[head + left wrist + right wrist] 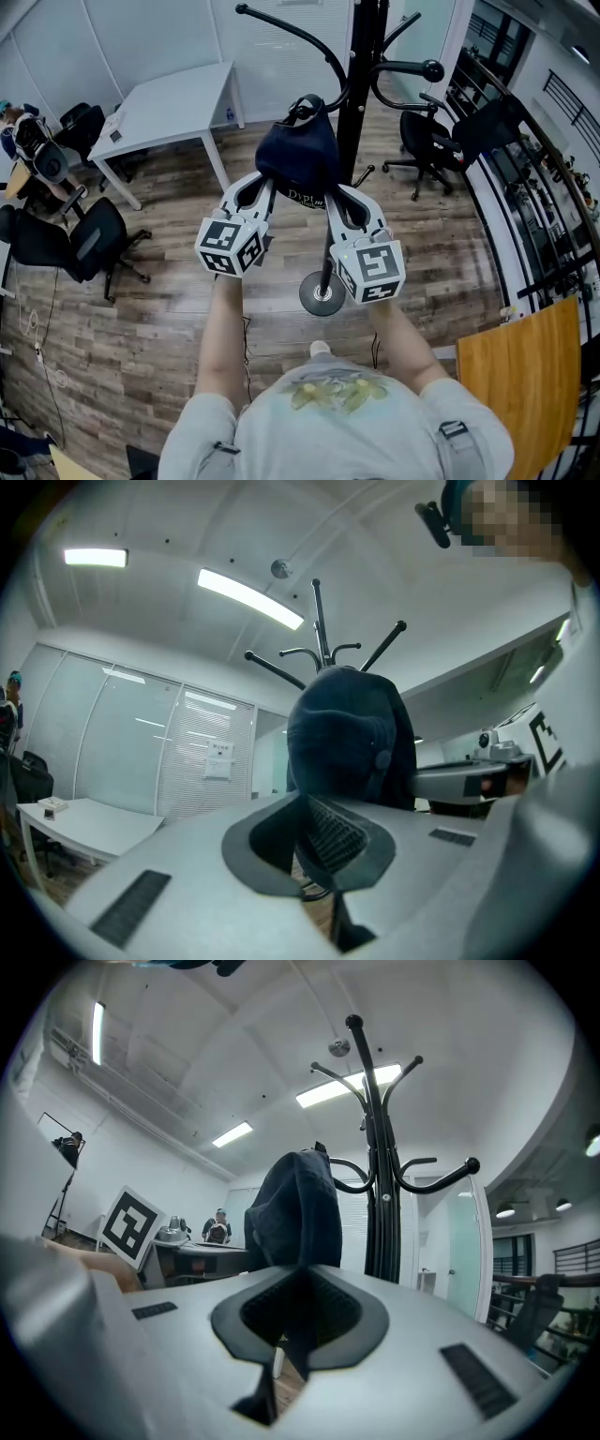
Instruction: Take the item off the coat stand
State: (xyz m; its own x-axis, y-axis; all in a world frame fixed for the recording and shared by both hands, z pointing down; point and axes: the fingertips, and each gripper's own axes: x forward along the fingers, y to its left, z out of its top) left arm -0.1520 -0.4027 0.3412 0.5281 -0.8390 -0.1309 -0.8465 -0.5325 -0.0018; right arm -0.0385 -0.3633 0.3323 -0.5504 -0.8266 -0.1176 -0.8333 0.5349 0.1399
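My left gripper point(270, 185) and right gripper point(330, 194) are pinched tight on the bottom edge of the dark blue cap point(298, 150). It hangs just above my fingertips on the coat stand point(356, 84). Next, I think, lift it off.

White table point(173, 108), black chairs point(89, 239), wood floor point(150, 319)

A wood-plank floor point(141, 319) bears a white table point(178, 103) at upper left, a black office chair point(89, 239) at left, another chair point(427, 141) at upper right, and a tan wooden panel point(525, 384) at lower right.
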